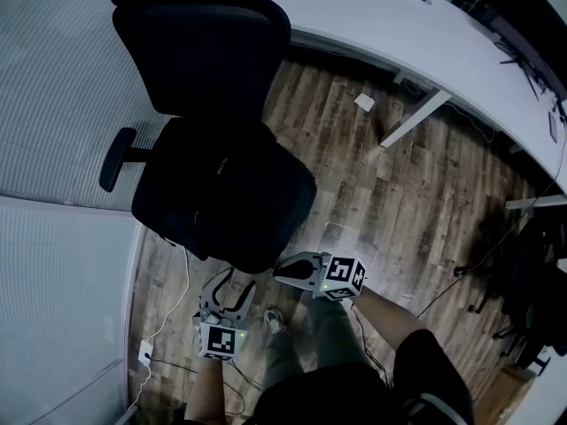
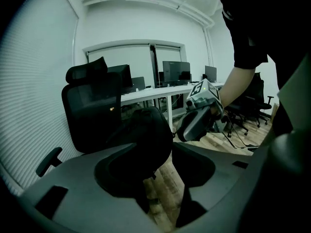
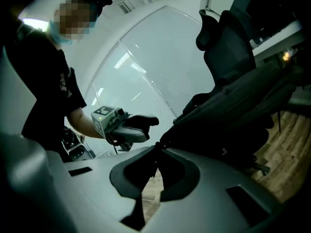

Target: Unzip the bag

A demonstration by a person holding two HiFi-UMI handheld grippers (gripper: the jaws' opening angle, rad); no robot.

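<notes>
We look down on a wood-plank floor [image 1: 399, 202] with pale window blinds [image 1: 53, 78] along the 9 o'clock side. A long white worktop [image 1: 399, 25] curves from 12 o'clock round to 3 o'clock. A black office chair [image 1: 195, 42] stands at 11 o'clock, its backrest toward the top of the head view.

The black bag [image 1: 226, 193] lies on the chair's seat and covers most of it. Its lower corner hangs over the seat edge toward 6 o'clock.

Both grippers sit just below that corner. The right gripper [image 1: 282, 273] comes in from 5 o'clock. In the right gripper view we see its jaws clenched on a thin dark tab [image 3: 156, 152] at the bag's edge, which looks to us like the zip pull.

The left gripper [image 1: 232, 282] is at 6 o'clock, just beside the right one and pointing up at the bag's underside. Its jaws are released and stand apart, and the left gripper view shows only floor in the gap. We cannot tell whether they touch the bag.

A white cable [image 1: 168, 317] trails over the floor at 7 o'clock. A small white box [image 1: 364, 103] lies on the planks at 1 o'clock, near a leg of the worktop.
</notes>
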